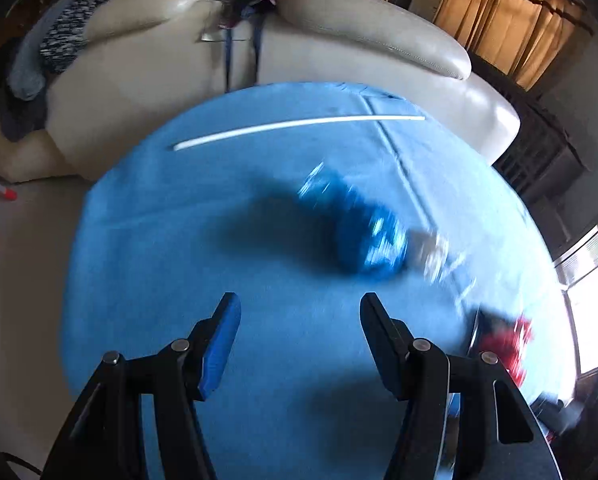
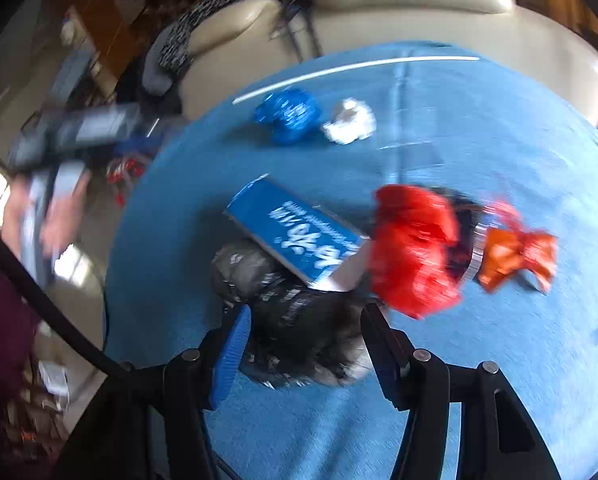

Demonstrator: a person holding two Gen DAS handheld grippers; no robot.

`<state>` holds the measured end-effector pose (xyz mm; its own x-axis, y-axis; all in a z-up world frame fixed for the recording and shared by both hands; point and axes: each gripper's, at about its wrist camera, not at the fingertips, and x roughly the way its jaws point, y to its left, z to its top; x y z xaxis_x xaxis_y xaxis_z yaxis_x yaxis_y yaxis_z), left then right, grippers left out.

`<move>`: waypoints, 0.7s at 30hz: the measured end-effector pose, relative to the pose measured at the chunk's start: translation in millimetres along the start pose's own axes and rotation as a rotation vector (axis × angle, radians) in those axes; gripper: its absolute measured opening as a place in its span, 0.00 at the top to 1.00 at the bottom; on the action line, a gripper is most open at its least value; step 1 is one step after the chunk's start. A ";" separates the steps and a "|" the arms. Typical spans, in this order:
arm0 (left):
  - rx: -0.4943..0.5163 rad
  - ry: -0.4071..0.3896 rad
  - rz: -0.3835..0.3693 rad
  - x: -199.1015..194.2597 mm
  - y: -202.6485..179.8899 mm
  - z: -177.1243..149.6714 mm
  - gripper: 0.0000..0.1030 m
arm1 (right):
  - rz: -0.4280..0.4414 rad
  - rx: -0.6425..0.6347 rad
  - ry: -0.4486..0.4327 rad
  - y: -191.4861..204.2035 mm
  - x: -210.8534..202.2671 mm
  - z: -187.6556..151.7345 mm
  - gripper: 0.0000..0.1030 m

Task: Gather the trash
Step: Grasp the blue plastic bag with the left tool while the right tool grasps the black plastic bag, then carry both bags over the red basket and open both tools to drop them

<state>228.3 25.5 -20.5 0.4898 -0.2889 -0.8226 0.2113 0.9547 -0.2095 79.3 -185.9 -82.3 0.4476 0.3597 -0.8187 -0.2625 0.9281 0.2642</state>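
A round table under a blue cloth carries the trash. In the left wrist view my left gripper hangs open over bare cloth with nothing between its fingers. Beyond it to the right lie a crumpled blue wrapper, white crumpled paper and a red scrap. In the right wrist view my right gripper is open, its fingers flanking a black crumpled bag. A blue carton leans on that bag. A red bag and an orange wrapper lie to the right, and the blue wrapper and white paper farther back.
A thin white stick lies across the far side of the cloth. A cream leather sofa curves behind the table, with a speckled garment on it. A hand holds a blurred grey device off the table's left edge.
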 end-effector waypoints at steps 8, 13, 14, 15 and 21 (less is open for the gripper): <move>-0.060 0.099 -0.067 76.2 -33.1 56.3 0.39 | -0.062 -0.088 0.032 20.0 22.5 -3.0 0.47; -0.085 0.116 -0.093 94.2 -41.8 50.2 0.50 | -0.083 -0.118 0.005 35.2 19.5 -10.4 0.53; -0.076 0.110 -0.091 92.9 -42.9 49.1 0.51 | -0.078 -0.114 0.000 37.6 18.3 -9.1 0.53; -0.064 0.107 -0.088 91.9 -43.9 47.2 0.52 | -0.064 -0.099 -0.007 36.8 15.3 -13.1 0.54; -0.006 0.085 -0.028 78.5 -46.1 32.3 0.56 | 0.069 0.034 -0.032 23.5 -2.4 -24.7 0.54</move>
<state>284.3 -43.5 -58.4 0.4098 -0.3085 -0.8584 0.2184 0.9469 -0.2360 51.0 -167.3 -86.7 0.4572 0.4252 -0.7812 -0.2644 0.9036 0.3371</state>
